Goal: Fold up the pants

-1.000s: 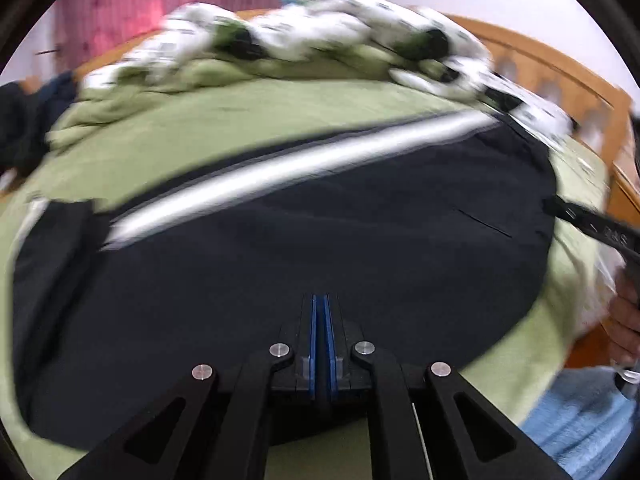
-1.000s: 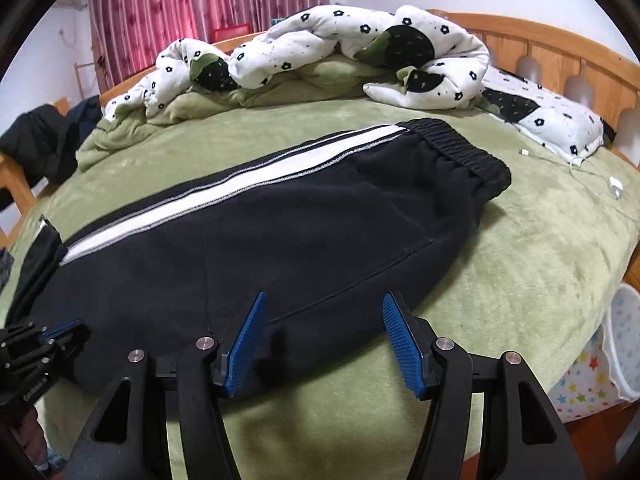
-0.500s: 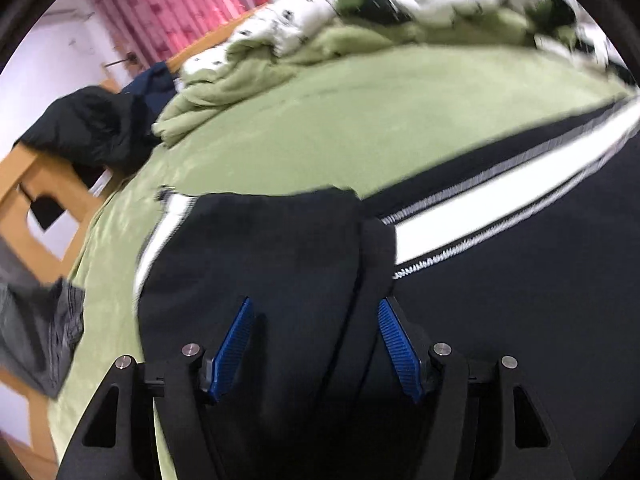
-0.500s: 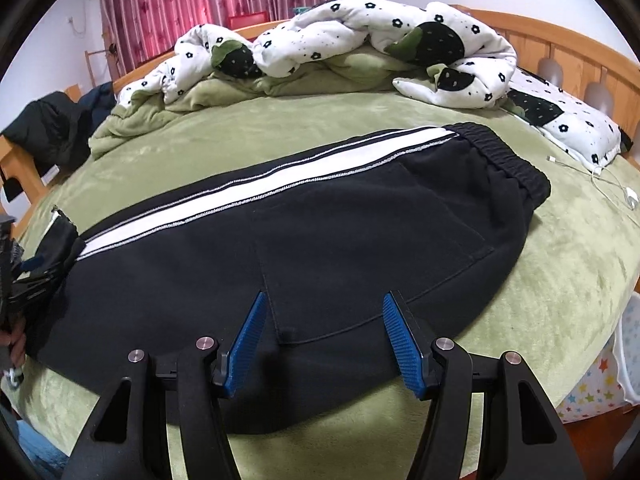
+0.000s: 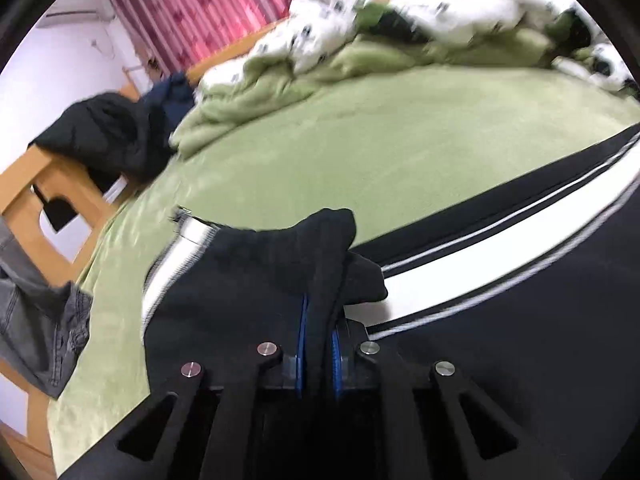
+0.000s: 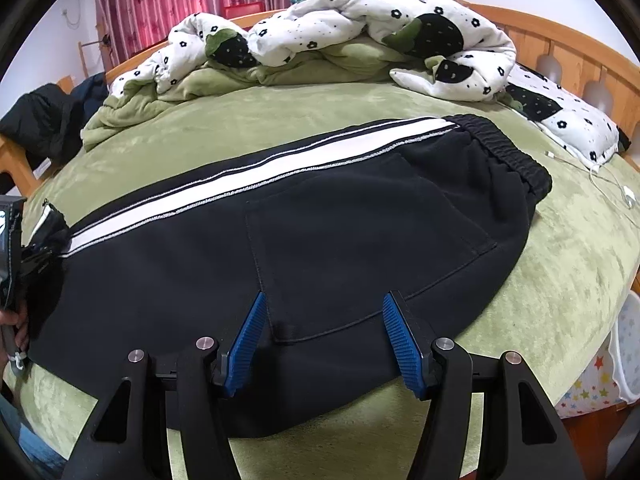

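Black pants [image 6: 320, 232] with a white side stripe [image 6: 256, 176] lie flat across the green bed, waistband [image 6: 508, 152] at the right. My left gripper [image 5: 318, 328] is shut on the cuff end of the pants [image 5: 280, 264], which bunches up between the blue pads. It also shows at the left edge of the right wrist view [image 6: 16, 248]. My right gripper [image 6: 324, 328] is open, its blue pads [image 6: 400, 340] hovering over the near edge of the pants by the back pocket [image 6: 360, 248].
A white flowered quilt [image 6: 340, 28] and green blanket are heaped at the far side. A wooden headboard [image 6: 560, 52] stands at right, with a pillow [image 6: 560, 116] and a white cable [image 6: 608, 180]. Dark clothes [image 5: 108, 136] and grey jeans [image 5: 36, 312] hang on the left.
My left gripper has closed on the pants cuff and lifted it slightly. My right gripper has stayed open and moved a little closer over the pants.
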`<state>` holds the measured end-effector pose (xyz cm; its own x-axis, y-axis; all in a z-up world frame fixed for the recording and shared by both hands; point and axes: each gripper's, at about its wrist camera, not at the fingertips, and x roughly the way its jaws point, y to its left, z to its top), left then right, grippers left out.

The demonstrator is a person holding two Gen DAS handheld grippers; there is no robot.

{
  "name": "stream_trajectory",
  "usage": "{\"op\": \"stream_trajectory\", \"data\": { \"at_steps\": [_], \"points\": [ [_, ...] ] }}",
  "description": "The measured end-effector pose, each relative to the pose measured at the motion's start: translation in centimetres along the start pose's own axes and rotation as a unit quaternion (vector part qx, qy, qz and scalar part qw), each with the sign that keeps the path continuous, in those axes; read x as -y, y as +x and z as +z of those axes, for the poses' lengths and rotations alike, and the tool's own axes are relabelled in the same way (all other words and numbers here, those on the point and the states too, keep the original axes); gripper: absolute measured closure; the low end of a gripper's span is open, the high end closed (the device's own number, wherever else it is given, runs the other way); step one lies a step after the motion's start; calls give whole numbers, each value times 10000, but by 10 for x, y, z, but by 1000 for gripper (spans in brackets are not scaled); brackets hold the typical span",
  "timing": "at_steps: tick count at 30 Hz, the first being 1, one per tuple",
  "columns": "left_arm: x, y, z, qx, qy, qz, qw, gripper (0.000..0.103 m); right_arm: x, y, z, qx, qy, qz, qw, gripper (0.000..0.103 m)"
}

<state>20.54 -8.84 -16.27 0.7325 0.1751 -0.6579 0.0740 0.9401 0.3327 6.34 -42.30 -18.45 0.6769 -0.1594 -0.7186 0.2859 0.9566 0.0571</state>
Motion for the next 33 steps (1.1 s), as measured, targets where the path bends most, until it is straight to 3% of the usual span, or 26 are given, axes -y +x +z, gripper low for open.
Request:
{"op": "stream_trajectory", "data": {
  "at_steps": [3, 5, 8, 13, 15, 17, 20, 22, 23, 24, 25, 29, 33],
  "points": [
    [15, -54, 5, 471, 2, -805, 9956, 94, 6, -5, -1, 76, 102, 10, 9999, 43],
    [31, -82, 5, 519, 2, -1303, 9901, 94, 9, -7, -2, 120, 146, -22, 9998, 43],
    [64, -117, -14, 387, -86, -2425, 9693, 94, 17, -8, -2, 155, 232, -98, 9996, 43],
    [120, -125, -61, 47, 34, -3106, 9505, 94, 25, -3, -3, 26, 452, -5, 9990, 43],
    [128, -120, -73, 28, 84, -2993, 9541, 92, 23, -2, -3, 13, 426, 19, 9991, 43],
    [125, -124, -79, 124, 111, -3064, 9518, 87, 16, -1, -4, -18, 342, 132, 9993, 43],
    [105, -138, -79, 123, 123, -3107, 9503, 60, 2, 0, -5, -99, 246, 513, 9983, 43],
    [77, -154, -86, 436, 72, -2891, 9563, 52, -12, 0, -5, -131, 216, 907, 9956, 43],
    [67, -159, -89, 534, 28, -2780, 9591, 40, -18, 0, -4, -168, 202, 1109, 9935, 43],
    [53, -162, -92, 592, -26, -2675, 9617, 34, -26, 1, -3, -220, 188, 1319, 9908, 43],
    [41, -163, -96, 615, -89, -2583, 9641, 32, -41, 5, 0, -328, 149, 1634, 9859, 43],
    [-19, -154, -117, 548, -440, -1793, 9813, 31, -86, 24, 9, -744, 53, 2144, 9739, 43],
    [-57, -123, -145, -35, -603, -1694, 9837, 31, -124, 50, 11, -1047, -38, 2175, 9704, 43]
  ]
}}
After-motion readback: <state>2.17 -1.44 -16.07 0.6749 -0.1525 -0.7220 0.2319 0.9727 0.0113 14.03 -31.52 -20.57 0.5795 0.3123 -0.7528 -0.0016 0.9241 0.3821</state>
